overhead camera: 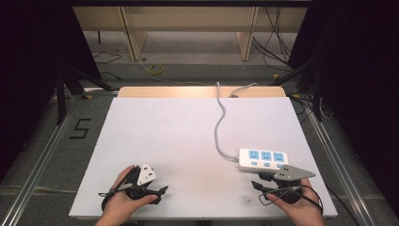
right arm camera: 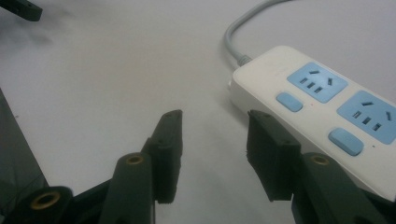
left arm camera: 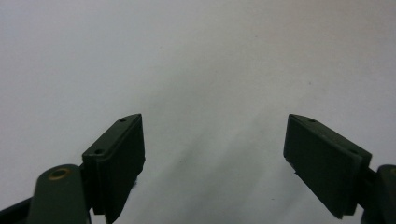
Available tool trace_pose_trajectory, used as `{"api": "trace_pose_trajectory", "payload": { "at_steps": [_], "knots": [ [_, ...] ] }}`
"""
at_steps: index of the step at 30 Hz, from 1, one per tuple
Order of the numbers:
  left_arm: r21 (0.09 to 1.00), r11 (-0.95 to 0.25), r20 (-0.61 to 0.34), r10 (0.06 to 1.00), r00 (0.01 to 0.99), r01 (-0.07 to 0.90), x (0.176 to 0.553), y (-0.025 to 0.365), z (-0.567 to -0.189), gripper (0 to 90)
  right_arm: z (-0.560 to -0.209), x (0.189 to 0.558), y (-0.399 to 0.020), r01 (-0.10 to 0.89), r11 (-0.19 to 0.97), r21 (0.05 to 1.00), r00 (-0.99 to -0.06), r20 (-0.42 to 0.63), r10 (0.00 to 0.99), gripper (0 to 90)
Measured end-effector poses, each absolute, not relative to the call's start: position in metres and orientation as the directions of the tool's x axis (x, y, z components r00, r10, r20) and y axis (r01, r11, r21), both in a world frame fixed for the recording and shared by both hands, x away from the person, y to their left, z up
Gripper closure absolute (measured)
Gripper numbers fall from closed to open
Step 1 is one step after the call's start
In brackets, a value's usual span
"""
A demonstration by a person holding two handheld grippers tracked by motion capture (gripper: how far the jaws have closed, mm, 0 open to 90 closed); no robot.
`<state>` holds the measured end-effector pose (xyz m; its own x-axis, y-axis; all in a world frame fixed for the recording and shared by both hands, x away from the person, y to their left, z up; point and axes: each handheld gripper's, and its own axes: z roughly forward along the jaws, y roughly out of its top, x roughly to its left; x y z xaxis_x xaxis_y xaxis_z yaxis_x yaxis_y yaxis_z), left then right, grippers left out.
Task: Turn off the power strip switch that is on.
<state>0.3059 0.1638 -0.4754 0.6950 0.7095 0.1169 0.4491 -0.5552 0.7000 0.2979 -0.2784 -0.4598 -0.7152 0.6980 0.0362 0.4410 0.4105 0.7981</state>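
Power strip (overhead camera: 263,159) lay just beyond right claw (overhead camera: 258,187), long axis left-right across table (overhead camera: 179,132); right claw gaped empty. Left claw (left arm camera: 212,154) gaped empty, well apart.

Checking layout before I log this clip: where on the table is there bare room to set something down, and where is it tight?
The widest bare patch is the table's left and middle, bordered by the grey cord on the right and the left gripper at the near edge. It is tight at the near right, where the power strip lies just beyond the open right gripper.
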Motion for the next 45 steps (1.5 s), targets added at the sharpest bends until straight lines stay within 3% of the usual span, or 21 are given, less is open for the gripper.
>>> {"api": "trace_pose_trajectory", "payload": {
  "at_steps": [5,12,19,45],
  "knots": [
    [0.702,-0.555,0.119,0.71,0.694,0.446,0.305,0.164,-0.475,20.3,-0.458,0.297,-0.281,0.443,0.414,0.796,-0.709,0.029,0.704,61.1],
    [0.705,-0.55,0.118,0.714,0.69,0.448,0.305,0.165,-0.475,20.4,-0.453,0.297,-0.282,0.441,0.456,0.773,-0.707,-0.014,0.707,78.6],
    [0.705,-0.551,0.122,0.715,0.688,0.448,0.306,0.165,-0.475,20.4,-0.449,0.296,-0.283,0.458,0.466,0.757,-0.691,-0.027,0.722,89.8],
    [0.706,-0.549,0.125,0.718,0.685,0.447,0.306,0.166,-0.475,20.4,-0.442,0.302,-0.284,0.548,0.468,0.693,-0.646,-0.004,0.763,90.0]
  ]
}}
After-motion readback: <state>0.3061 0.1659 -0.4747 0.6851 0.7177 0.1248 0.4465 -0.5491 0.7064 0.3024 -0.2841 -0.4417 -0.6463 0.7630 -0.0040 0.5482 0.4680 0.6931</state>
